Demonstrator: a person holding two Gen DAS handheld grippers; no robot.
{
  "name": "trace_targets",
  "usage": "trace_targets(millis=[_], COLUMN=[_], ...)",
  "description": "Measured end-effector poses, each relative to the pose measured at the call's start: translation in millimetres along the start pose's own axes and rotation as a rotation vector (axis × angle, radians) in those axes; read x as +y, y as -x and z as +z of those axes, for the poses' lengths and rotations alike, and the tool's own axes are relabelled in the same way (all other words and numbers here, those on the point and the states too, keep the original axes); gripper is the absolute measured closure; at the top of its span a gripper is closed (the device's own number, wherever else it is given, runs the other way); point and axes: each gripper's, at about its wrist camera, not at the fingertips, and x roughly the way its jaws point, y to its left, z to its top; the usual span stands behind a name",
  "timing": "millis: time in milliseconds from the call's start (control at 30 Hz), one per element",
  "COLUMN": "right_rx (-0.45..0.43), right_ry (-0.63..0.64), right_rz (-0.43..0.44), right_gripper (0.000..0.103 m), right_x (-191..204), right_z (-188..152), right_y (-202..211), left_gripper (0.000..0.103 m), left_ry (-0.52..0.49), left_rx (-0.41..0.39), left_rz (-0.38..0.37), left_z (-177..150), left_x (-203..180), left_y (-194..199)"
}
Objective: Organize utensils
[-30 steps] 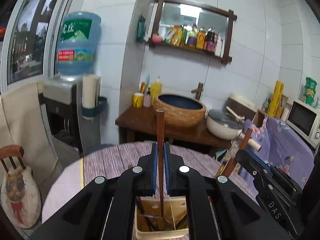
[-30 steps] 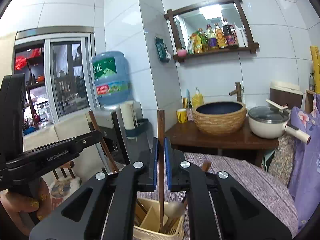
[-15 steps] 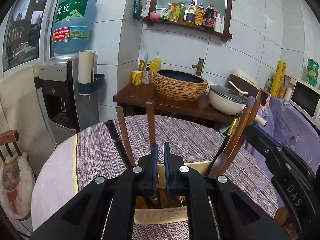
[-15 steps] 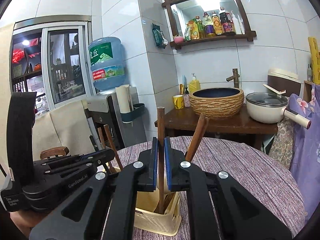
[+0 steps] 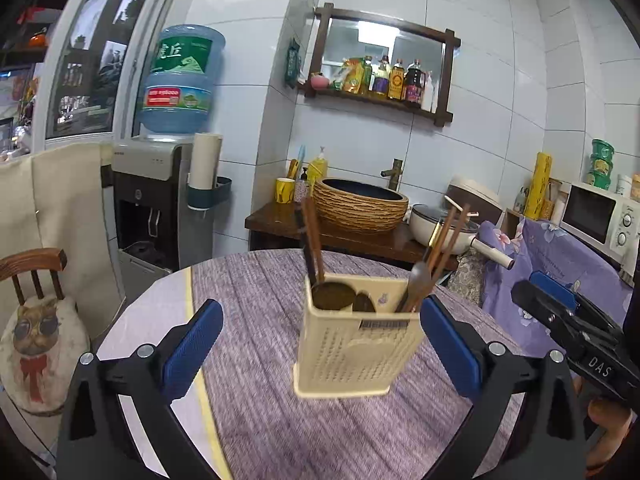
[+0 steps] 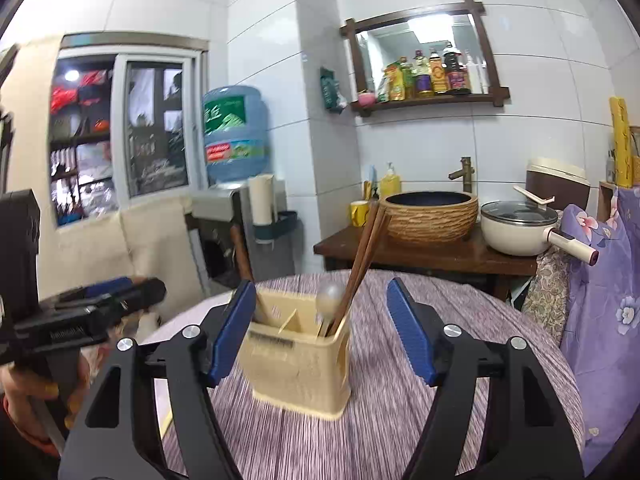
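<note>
Left gripper (image 5: 320, 334): jaws just opened wide, empty. Right gripper (image 6: 322, 330): jaws just opened, empty. Utensil holder (image 5: 354, 346): upright on surface (image 5: 256, 300), directly ahead of both grippers, holding chopsticks (image 6: 362, 256) and spoons (image 5: 334, 294).

Perforated plastic caddy (image 5: 352, 344), wooden chopsticks (image 6: 362, 258), woven tablecloth (image 5: 280, 432).

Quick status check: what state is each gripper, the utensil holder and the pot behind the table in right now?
Left gripper: open, jaws just opened, nothing gripped.
Right gripper: open, jaws just opened, nothing gripped.
Utensil holder: upright on the table, chopsticks and spoons standing inside.
Pot: lid on.
</note>
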Motion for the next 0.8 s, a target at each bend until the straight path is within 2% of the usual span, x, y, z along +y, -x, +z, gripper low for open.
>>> trace_targets(millis=[33, 133, 233, 300, 400, 567, 800], right_rx=[0.009, 0.059, 0.107, 0.136, 0.158, 0.131, 0.034], right_ry=[0.01, 0.013, -0.032, -0.075, -0.059, 0.053, 0.096], right_rz=[-0.006, 0.013, 0.025, 0.051, 0.055, 0.055, 0.085], right_gripper=[0.025, 0.024, 0.019, 0.018, 0.017, 0.014, 0.008], right_x=[3, 15, 22, 27, 41, 69, 89], right_z=[-9, -44, -79, -101, -125, -148, -149], right_y=[7, 27, 44, 56, 76, 115, 170], left_gripper=[0.005, 0.005, 0.005, 0.005, 0.005, 0.005, 0.005], left_ry=[0.003, 0.019, 0.036, 0.042, 0.036, 0.054, 0.02], left_rx=[-0.003, -0.004, 0.021, 0.04, 0.046, 0.043, -0.04], left_rz=[0.013, 0.019, 0.042, 0.053, 0.062, 0.077, 0.09], left_z=[-11, -41, -71, -88, -113, -140, -146], left_x=[3, 6, 5, 3, -3, -8, -16], left_y=[9, 33, 52, 65, 86, 117, 160])
